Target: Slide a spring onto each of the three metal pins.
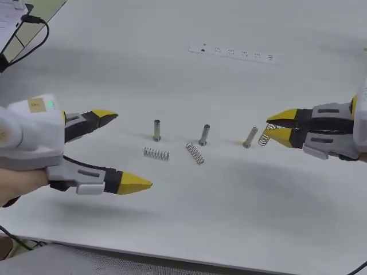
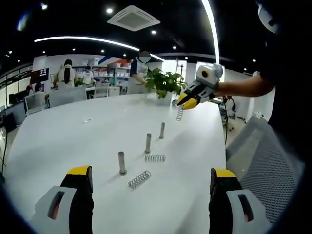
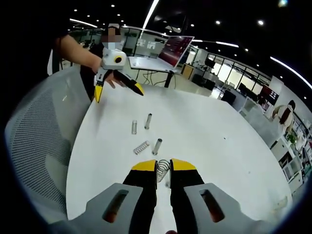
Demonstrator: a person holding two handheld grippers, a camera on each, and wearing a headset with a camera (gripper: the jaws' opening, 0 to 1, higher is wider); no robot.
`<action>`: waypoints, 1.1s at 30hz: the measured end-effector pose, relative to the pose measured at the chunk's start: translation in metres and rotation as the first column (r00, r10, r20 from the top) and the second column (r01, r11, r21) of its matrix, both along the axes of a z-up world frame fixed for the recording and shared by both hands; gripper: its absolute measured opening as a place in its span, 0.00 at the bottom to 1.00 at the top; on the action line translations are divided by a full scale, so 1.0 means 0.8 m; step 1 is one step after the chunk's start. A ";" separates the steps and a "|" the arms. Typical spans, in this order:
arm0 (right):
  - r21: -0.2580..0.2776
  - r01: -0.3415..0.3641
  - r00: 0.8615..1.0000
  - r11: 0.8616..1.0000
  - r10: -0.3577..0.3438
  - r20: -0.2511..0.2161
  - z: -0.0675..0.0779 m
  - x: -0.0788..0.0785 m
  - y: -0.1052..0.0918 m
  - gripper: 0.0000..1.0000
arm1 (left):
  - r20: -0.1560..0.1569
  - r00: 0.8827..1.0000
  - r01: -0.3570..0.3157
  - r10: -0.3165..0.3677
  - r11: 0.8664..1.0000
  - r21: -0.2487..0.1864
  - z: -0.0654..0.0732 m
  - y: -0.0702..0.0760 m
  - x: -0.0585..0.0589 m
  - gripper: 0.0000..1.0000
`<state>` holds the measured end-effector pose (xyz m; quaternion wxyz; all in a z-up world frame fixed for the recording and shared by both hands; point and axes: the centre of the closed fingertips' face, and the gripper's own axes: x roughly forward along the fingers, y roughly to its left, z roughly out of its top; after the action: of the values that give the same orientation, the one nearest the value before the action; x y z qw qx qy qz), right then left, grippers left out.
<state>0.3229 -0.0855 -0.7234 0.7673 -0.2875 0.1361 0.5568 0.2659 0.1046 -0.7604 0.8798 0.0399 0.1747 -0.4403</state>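
Right gripper [image 1: 276, 126], well to the right of the middle pin [image 1: 204, 134], has its yellow tips pinched onto the held spring [image 1: 264, 137]. That spring hangs from the tips just beside the far-right pin [image 1: 250, 137]; whether the coil touches that pin is too fine to tell. In the right gripper view the held spring [image 3: 163, 169] sits between the nearly closed tips, and a small metal shape below it, between the jaws, is too hidden to name. Left gripper [image 1: 122, 150], well to the left of the middle pin, hovers above the white table [image 1: 229, 212] with its jaws spread wide and nothing between them. The far-left pin [image 1: 156, 130] stands upright left of the middle pin. The near spring [image 1: 195, 153] lies flat just in front of the middle pin's base, and the left spring [image 1: 156, 153] lies farther left. Well behind the middle pin a power strip [image 1: 235, 53] lies blurred. The frame edge cuts off the right gripper's body.
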 end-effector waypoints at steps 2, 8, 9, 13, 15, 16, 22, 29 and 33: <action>-0.002 0.004 1.000 1.000 -0.004 0.003 0.000 0.004 -0.001 0.06 | 0.000 1.000 0.001 -0.001 1.000 0.002 0.000 0.000 0.000 0.98; -0.003 0.019 1.000 1.000 -0.019 0.011 0.002 0.018 -0.002 0.06 | -0.002 1.000 0.001 -0.001 1.000 0.007 0.000 0.001 -0.001 0.98; -0.004 0.021 1.000 1.000 -0.020 0.010 0.002 0.020 -0.003 0.06 | -0.002 1.000 0.001 -0.001 1.000 0.008 -0.001 0.001 -0.001 0.98; -0.009 0.032 0.999 0.999 -0.031 0.008 -0.002 0.027 -0.005 0.06 | -0.001 1.000 -0.002 0.002 1.000 0.009 0.000 0.003 -0.001 0.98; -0.009 0.036 0.999 0.999 -0.036 0.007 -0.003 0.030 -0.006 0.06 | -0.001 1.000 -0.002 0.002 1.000 0.011 0.000 0.003 -0.001 0.98; -0.008 0.040 0.999 0.999 -0.040 0.005 -0.004 0.032 -0.006 0.06 | -0.001 1.000 -0.002 0.002 1.000 0.011 0.000 0.003 -0.001 0.98; -0.007 0.053 0.999 0.999 -0.053 0.002 -0.006 0.040 -0.006 0.06 | 0.002 1.000 -0.006 0.005 1.000 0.013 0.000 0.004 0.000 0.98; -0.001 0.065 0.998 0.998 -0.065 0.005 -0.005 0.049 -0.003 0.06 | 0.006 1.000 -0.011 0.011 1.000 0.016 0.001 0.005 0.002 0.98; -0.004 0.064 0.998 0.998 -0.064 0.003 -0.006 0.051 0.000 0.06 | 0.007 1.000 -0.010 0.010 1.000 0.017 0.001 0.004 0.001 0.98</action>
<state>0.3641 -0.0852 -0.7286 0.7843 -0.2855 0.1453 0.5313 0.2669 0.1078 -0.7594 0.8821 0.0482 0.1756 -0.4344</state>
